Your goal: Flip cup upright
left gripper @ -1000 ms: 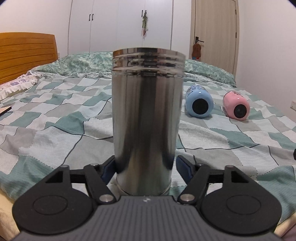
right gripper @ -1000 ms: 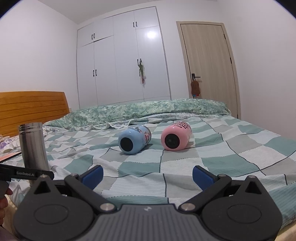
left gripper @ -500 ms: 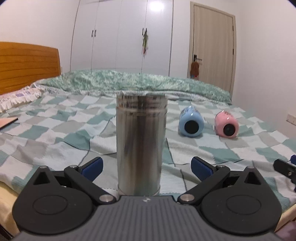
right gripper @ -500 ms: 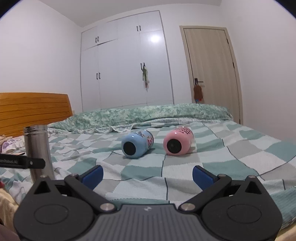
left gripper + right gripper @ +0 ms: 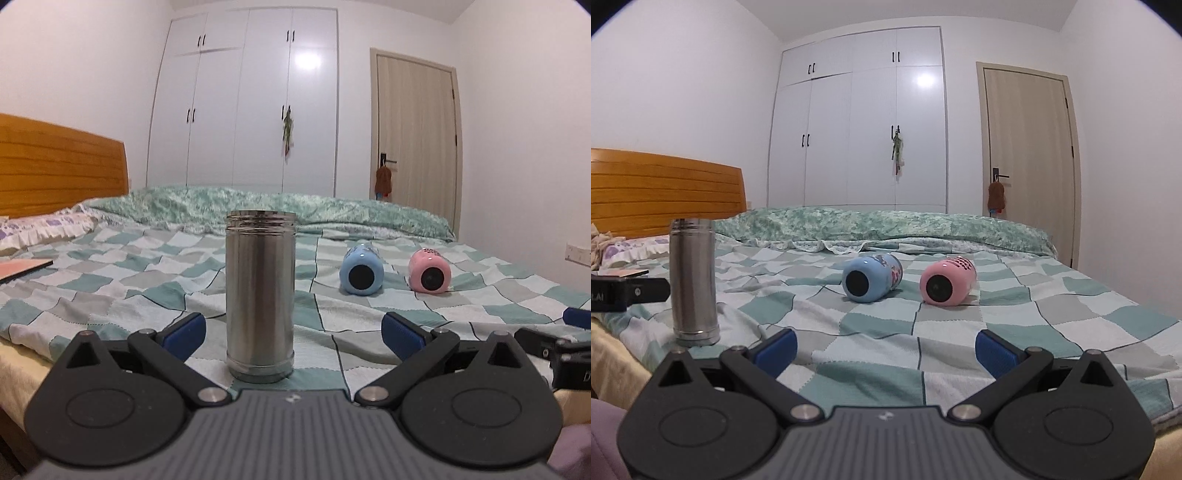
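Observation:
A steel cup (image 5: 260,295) stands upright on the checked bedspread (image 5: 110,295), just beyond my left gripper (image 5: 293,334), which is open and empty with both blue pads clear of the cup. The cup also shows at the left of the right wrist view (image 5: 693,280). A blue cup (image 5: 871,272) and a pink cup (image 5: 947,281) lie on their sides further back on the bed; they also show in the left wrist view, the blue cup (image 5: 362,270) and the pink cup (image 5: 429,271). My right gripper (image 5: 884,349) is open and empty near the bed's front edge.
A wooden headboard (image 5: 59,170) and pillow are at the left. A flat pink book (image 5: 22,268) lies at the far left of the bed. A folded green quilt (image 5: 886,225) runs along the back. White wardrobe and a door stand behind.
My left gripper has opened wide, let go of the steel cup and drawn back from it. The cup stays upright. The right gripper has drawn back slightly.

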Tool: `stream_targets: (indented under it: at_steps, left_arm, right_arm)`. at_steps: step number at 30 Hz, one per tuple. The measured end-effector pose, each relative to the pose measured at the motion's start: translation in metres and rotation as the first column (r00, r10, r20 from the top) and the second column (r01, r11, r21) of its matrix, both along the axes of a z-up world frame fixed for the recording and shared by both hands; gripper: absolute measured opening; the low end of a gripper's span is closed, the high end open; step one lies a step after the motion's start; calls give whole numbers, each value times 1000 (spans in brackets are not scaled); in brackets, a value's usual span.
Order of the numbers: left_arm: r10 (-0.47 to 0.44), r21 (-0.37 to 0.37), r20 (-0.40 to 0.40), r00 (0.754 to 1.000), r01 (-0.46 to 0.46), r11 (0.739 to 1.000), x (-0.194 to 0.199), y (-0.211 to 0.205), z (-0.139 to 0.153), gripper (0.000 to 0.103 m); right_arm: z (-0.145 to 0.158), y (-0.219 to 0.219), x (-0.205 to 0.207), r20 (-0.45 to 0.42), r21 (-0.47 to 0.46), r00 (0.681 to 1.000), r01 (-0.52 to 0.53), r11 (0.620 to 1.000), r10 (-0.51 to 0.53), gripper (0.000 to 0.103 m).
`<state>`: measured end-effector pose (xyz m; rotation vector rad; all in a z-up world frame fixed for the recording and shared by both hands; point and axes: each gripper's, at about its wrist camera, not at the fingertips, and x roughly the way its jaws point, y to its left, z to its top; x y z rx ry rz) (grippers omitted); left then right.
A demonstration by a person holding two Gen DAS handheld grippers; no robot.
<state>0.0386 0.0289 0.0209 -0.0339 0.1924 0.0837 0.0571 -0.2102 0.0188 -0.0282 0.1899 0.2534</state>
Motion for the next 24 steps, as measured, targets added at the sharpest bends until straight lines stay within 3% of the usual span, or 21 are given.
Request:
stream_targets:
  at_steps: [4,24]
  left_arm:
    - [-1,34,24,1000,0,999,-4,-5,-5,103]
    - [1,39,39,999,-2,999,-6,-4,-11,103]
  right_arm:
    - [-2,-1,-4,17,5,1000,23,1000,-23,103]
    - [-3,2,-10,50,-13,998,29,1000,-28,103]
